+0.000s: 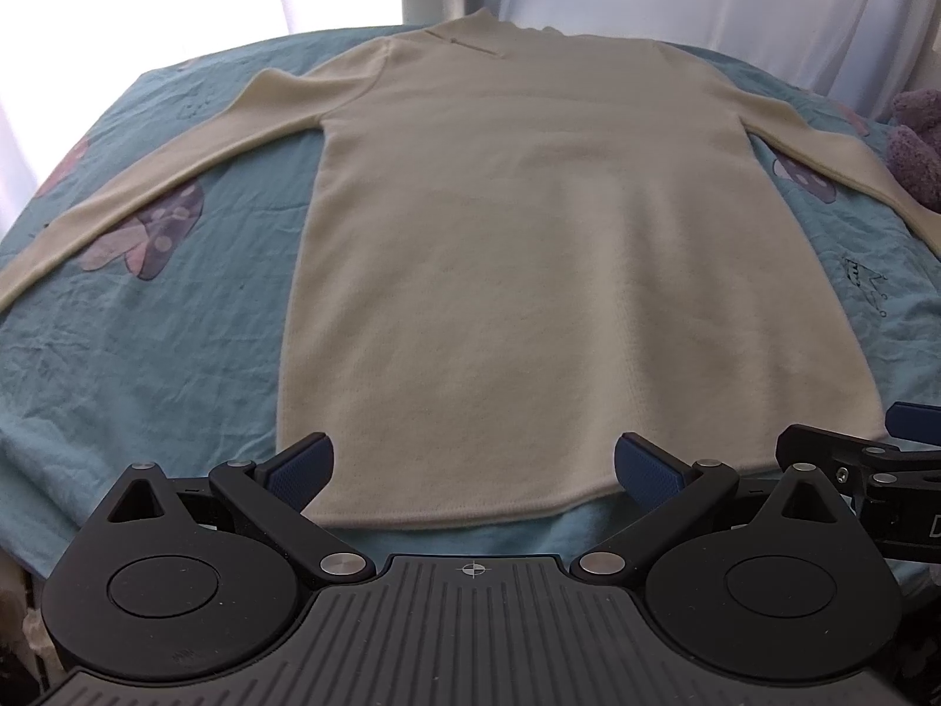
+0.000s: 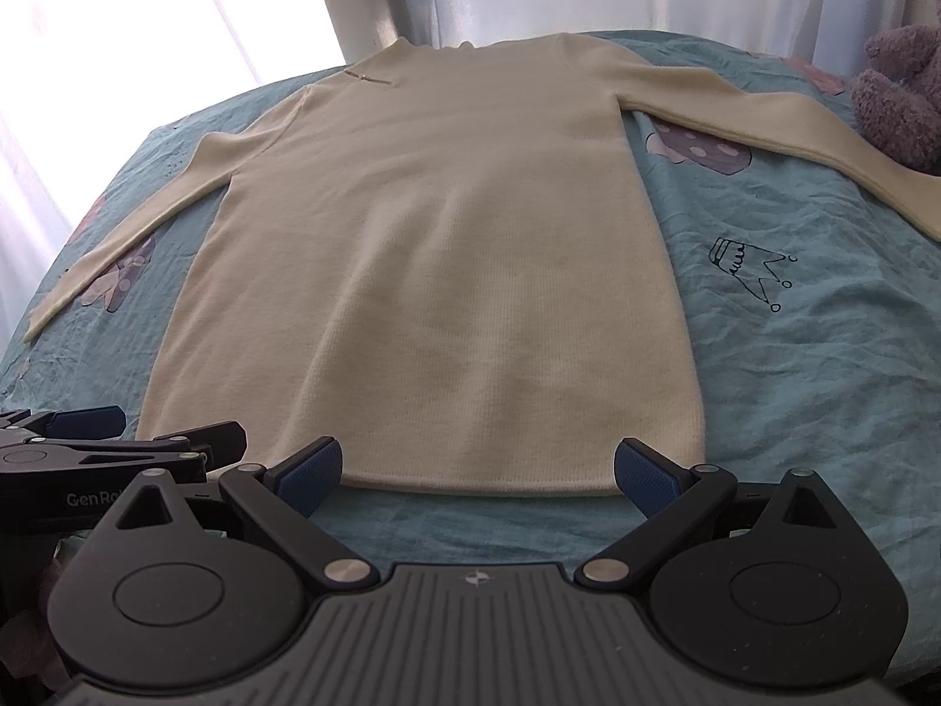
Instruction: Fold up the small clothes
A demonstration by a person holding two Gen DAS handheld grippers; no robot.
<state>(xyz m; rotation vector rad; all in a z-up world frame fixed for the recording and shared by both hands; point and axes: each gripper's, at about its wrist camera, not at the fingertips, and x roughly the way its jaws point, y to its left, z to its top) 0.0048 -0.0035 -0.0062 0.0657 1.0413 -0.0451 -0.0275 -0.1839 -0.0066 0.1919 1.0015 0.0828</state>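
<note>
Lying flat, one cream sweater [image 1: 500, 247] is spreading two sleeves; the left gripper [image 1: 473, 465] and right gripper [image 2: 477, 465] are hovering wide open at its near hem, bedsheet [image 2: 823, 353] free around.

We see a cream knit sweater [image 1: 517, 247] spread flat on the bed, hem toward us and its high collar [image 1: 488, 20] at the far end. Both long sleeves angle outward and down from the shoulders, the left sleeve [image 1: 147, 176] and the right sleeve [image 2: 794, 117] lying straight. A short zip [image 2: 367, 77] marks one shoulder. The body lies smooth, unfolded.
</note>
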